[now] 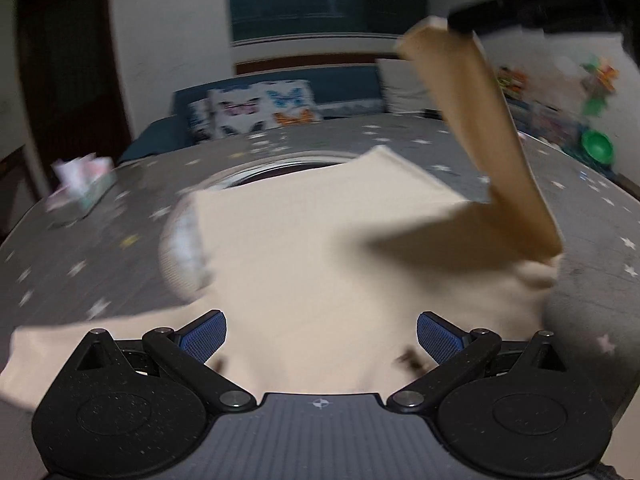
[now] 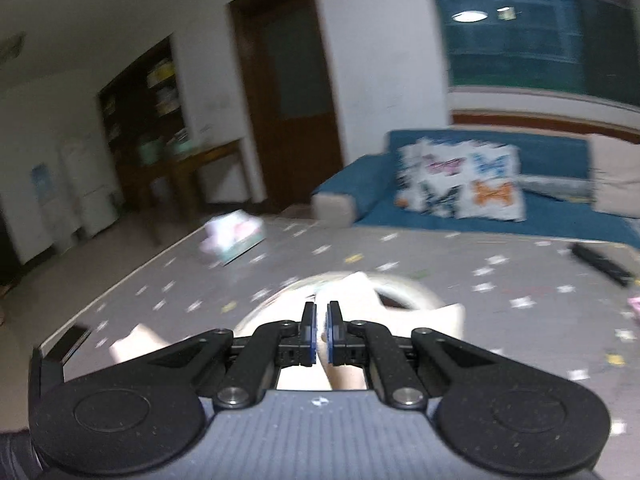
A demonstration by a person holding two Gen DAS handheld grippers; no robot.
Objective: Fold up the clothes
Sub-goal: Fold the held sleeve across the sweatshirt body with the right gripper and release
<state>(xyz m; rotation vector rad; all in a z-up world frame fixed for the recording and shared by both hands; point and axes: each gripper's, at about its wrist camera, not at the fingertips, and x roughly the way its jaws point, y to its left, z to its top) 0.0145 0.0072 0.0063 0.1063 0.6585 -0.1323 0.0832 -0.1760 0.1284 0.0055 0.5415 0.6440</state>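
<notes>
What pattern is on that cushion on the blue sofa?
Colourful butterflies on white; the cushion shows best in the right wrist view.

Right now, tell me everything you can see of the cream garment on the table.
The cream garment looks like soft plain fabric, blurred by motion. Most of it lies spread on the grey star-print tablecloth, partly covering a round ring. One strip of it rises steeply to the right gripper, shut on it. The left gripper is open above the near edge.

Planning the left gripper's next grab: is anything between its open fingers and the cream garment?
Nothing visible: the left gripper hangs open directly over the cream fabric garment on the grey star-patterned table.
</notes>
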